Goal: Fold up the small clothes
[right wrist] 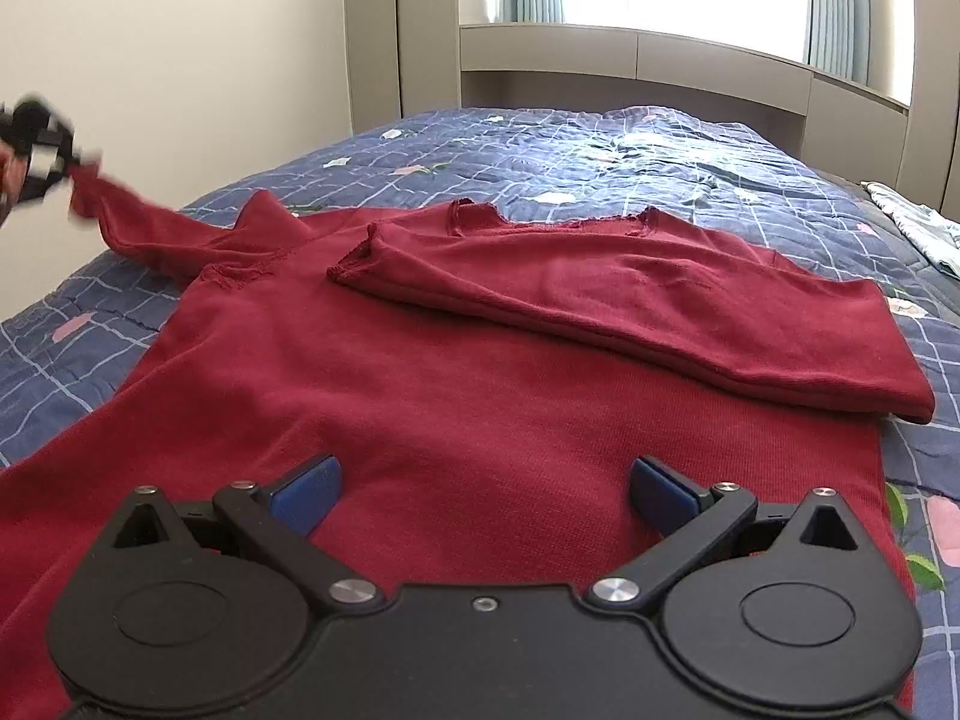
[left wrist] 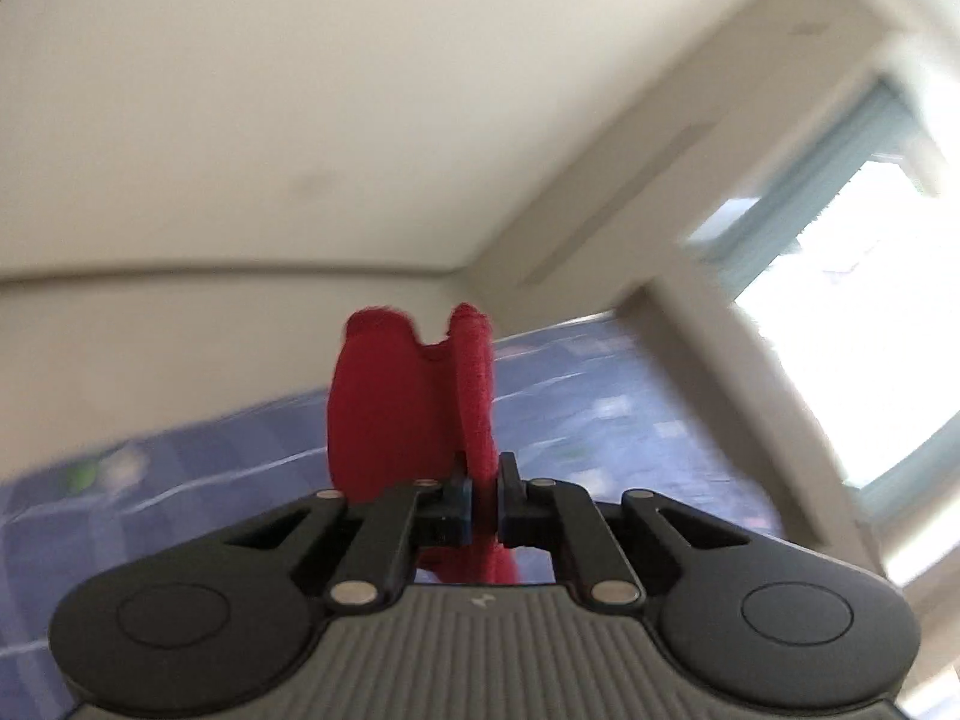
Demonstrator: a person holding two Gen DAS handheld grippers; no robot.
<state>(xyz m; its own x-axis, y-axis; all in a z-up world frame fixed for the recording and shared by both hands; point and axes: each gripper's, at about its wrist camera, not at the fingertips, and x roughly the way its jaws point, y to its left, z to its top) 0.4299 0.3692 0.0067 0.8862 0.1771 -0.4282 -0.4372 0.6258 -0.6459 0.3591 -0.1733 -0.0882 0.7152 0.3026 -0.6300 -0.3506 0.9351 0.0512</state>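
Red sweater [right wrist: 432, 396] lies spread flat on a bed, on a blue quilt [right wrist: 600, 150] with pale grid lines and small flower prints. One sleeve [right wrist: 600, 300] is folded across the chest, its cuff near the middle below the neckline. The other sleeve [right wrist: 156, 228] stretches off toward the left edge of the right wrist view, lifted clear of the quilt, and its cuff is pinched in the left gripper [right wrist: 81, 171], which shows there only as a small, blurred black shape cut off by the frame edge. In the left wrist view the same gripper [left wrist: 483, 492] has its jaws pressed together on the red cuff [left wrist: 408, 396], which stands up in front of the fingers, with more red cloth hanging below them; the whole background there is smeared, so the quilt, wall and window are hard to make out. The right gripper [right wrist: 483, 489] hovers over the lower body of the sweater with its blue pads [right wrist: 306, 489] spread wide and nothing between them; whether the pads touch the cloth cannot be told. The hem is hidden behind the gripper body. A pale patterned cloth [right wrist: 912, 222] lies at the quilt's right edge, cut off by the frame.
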